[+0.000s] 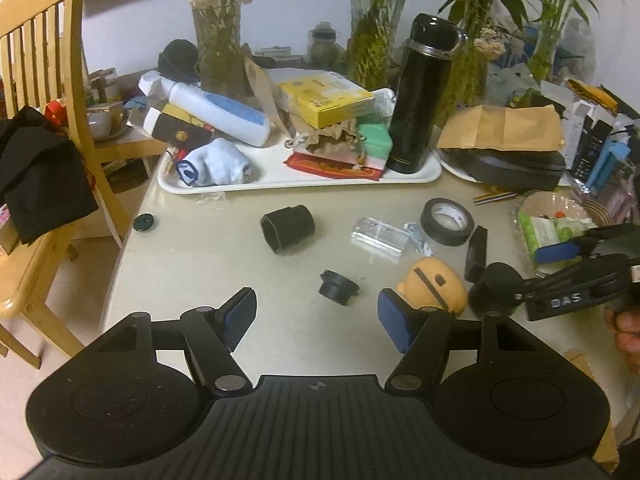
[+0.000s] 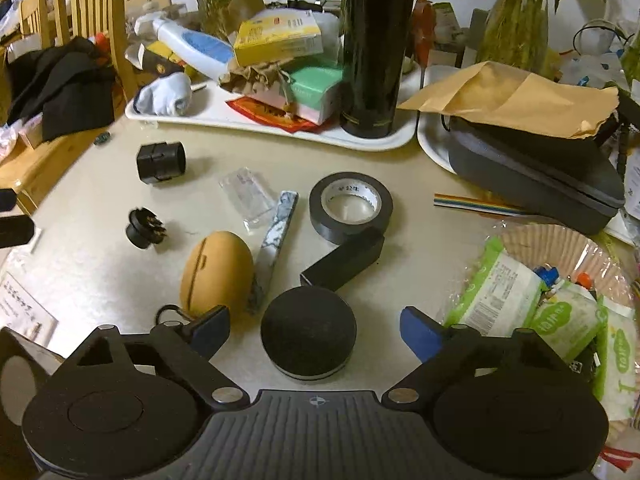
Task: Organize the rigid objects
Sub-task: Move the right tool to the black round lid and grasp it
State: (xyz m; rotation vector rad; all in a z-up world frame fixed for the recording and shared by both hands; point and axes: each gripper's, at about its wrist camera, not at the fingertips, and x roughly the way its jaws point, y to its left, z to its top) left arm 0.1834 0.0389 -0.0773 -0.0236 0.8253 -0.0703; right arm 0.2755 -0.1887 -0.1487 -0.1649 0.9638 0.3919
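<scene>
The right gripper (image 2: 314, 330) has its jaws wide apart, with a round black ball (image 2: 308, 330) sitting between them on the table (image 2: 100, 280). The pads do not touch the ball. Just beside it lie an orange egg-shaped thing (image 2: 216, 270), a black block (image 2: 344, 260) and a roll of black tape (image 2: 350, 208).

The left gripper (image 1: 316, 320) is open too and holds nothing. A small black plug (image 1: 338, 286) lies on the table just past its tips. Farther off are a bigger black cap (image 1: 287, 229) and a white tray (image 1: 300, 184) with a tall black bottle (image 1: 422, 96) standing on it.
</scene>
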